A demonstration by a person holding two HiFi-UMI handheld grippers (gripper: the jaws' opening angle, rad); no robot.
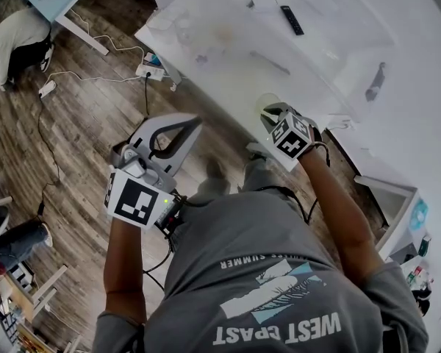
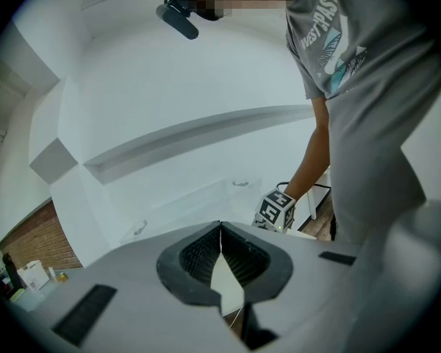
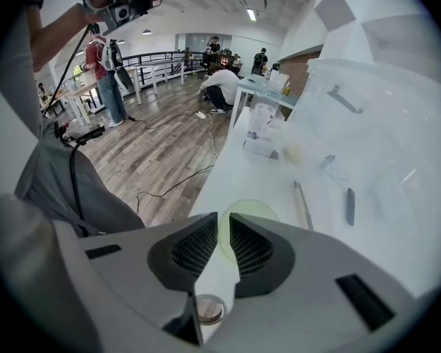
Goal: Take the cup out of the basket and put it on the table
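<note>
Wood-plank floor [image 1: 88,123] below, long white table [image 1: 309,72] ahead. On that table's near edge, a pale green translucent round cup [image 1: 267,103], seemingly upright with its mouth up, long axis square to the tabletop. Already clear of the see-through plastic basket [image 3: 397,94], farther in on the table and well apart. Just over the table's edge, the right gripper [image 1: 272,113]: jaws a narrow slit apart, clasping nothing. Along those jaws, the cup [image 3: 248,213] dead ahead beyond the tips, its left rim in line with the slit. Off the table, out over the floor, the left gripper [image 1: 195,123]: jaws pressed together on nothing, pointing up and away from the table. Looks set down and released. Any fresh grip best left to the right gripper, much the nearer: wider opening, then forward and down over the rim.
</note>
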